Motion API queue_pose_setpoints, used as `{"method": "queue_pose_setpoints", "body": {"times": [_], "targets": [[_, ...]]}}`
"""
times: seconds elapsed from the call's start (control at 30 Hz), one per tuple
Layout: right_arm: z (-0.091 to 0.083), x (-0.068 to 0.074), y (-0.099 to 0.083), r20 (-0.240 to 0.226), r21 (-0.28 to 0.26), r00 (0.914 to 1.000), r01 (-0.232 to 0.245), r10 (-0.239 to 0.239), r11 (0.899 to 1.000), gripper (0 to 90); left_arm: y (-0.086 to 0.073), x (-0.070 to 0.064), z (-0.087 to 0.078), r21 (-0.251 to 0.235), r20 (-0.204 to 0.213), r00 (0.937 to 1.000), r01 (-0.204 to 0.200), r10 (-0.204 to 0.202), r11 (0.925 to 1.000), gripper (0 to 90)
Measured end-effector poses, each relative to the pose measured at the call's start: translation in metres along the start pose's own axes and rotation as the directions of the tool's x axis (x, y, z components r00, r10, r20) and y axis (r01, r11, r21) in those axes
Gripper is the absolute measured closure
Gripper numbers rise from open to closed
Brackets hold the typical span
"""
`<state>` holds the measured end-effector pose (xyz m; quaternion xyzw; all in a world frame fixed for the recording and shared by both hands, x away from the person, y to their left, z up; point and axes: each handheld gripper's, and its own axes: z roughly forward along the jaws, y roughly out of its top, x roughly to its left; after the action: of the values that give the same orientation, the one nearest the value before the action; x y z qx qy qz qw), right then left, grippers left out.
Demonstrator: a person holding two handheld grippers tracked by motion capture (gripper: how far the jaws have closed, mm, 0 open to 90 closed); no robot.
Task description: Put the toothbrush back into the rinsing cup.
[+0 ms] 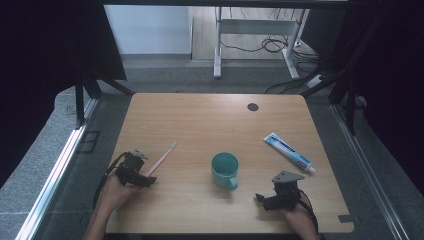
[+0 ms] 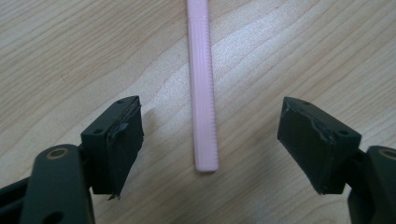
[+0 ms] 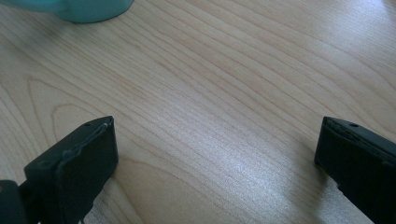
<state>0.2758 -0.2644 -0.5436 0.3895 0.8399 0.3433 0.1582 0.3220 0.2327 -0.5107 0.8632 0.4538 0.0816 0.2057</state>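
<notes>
The left hand-held gripper [image 1: 148, 178] sits low at the counter's [image 1: 210, 115] near left, angled toward the far right, jaws spread wide with the handle end of the pink toothbrush [image 2: 203, 93] lying flat between them, untouched. The right hand-held gripper [image 1: 259, 199] rests near the front edge, pointing left, jaws spread over bare wood. There is one toothbrush, one teal mug [image 1: 224, 170] at centre and one toothpaste tube [image 1: 289, 152] to the right. The far half lies open.
</notes>
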Motion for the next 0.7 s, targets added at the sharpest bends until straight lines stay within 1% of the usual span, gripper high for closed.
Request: {"method": "queue_pose_setpoints", "body": {"times": [0.07, 0.13, 0.17, 0.2, 0.23, 0.3, 0.43, 0.47, 0.57, 0.6, 0.67, 0.7], "targets": [[0.000, 0.000, 0.000, 0.000, 0.000, 1.0000, 0.000, 0.000, 1.000, 0.0, 0.004, 0.001, 0.000, 0.019, 0.005, 1.0000, -0.008, 0.008, 0.9998, 24.6], [0.000, 0.000, 0.000, 0.000, 0.001, 1.0000, 0.001, -0.001, 1.000, 0.0, 0.005, 0.001, 0.000, 0.022, 0.004, 1.0000, -0.007, 0.007, 0.9997, 25.7], [0.000, 0.000, 0.000, 0.000, 0.001, 1.0000, 0.002, -0.002, 1.000, 0.0, 0.009, 0.002, 0.000, 0.041, 0.011, 0.9998, -0.017, 0.017, 0.9990, 27.5], [0.000, 0.000, 0.000, 0.000, 0.001, 1.0000, 0.002, -0.002, 1.000, 0.0, 0.009, 0.002, 0.000, 0.041, 0.011, 0.9998, -0.017, 0.017, 0.9990, 27.9], [0.000, 0.000, 0.000, 0.000, 0.001, 1.0000, 0.002, -0.002, 1.000, 0.0, 0.013, 0.003, 0.000, 0.058, 0.011, 0.9997, -0.020, 0.020, 0.9981, 28.6], [0.000, 0.000, 0.000, 0.000, 0.001, 1.0000, 0.002, -0.002, 1.000, 0.0, 0.018, 0.004, 0.000, 0.076, 0.015, 0.9995, -0.030, 0.029, 0.9967, 30.4], [0.000, 0.000, 0.000, 0.000, 0.001, 1.0000, 0.001, -0.001, 1.000, 0.0, 0.028, 0.006, 0.000, 0.123, 0.022, 0.9985, -0.052, 0.049, 0.9911, 32.9], [0.000, 0.000, 0.000, 0.000, 0.002, 1.0000, 0.002, -0.002, 1.000, 0.0, 0.032, 0.006, 0.001, 0.138, 0.024, 0.9980, -0.061, 0.058, 0.9885, 33.5], [0.000, 0.000, 0.000, 0.000, 0.002, 1.0000, 0.002, -0.002, 1.000, 0.0, 0.039, 0.005, 0.002, 0.164, 0.026, 0.9976, -0.067, 0.063, 0.9842, 35.7], [0.000, 0.000, 0.000, 0.001, 0.002, 1.0000, 0.002, -0.002, 1.000, 0.0, 0.042, 0.005, 0.003, 0.180, 0.027, 0.9972, -0.073, 0.070, 0.9809, 36.1], [0.000, 0.000, 0.000, 0.000, 0.002, 1.0000, 0.002, -0.002, 1.000, 0.0, 0.044, 0.005, 0.003, 0.186, 0.026, 0.9970, -0.077, 0.074, 0.9795, 37.7], [0.000, 0.000, 0.000, 0.000, 0.002, 1.0000, 0.002, -0.002, 1.000, 0.0, 0.046, 0.006, 0.004, 0.198, 0.026, 0.9970, -0.076, 0.072, 0.9773, 37.7]]}}
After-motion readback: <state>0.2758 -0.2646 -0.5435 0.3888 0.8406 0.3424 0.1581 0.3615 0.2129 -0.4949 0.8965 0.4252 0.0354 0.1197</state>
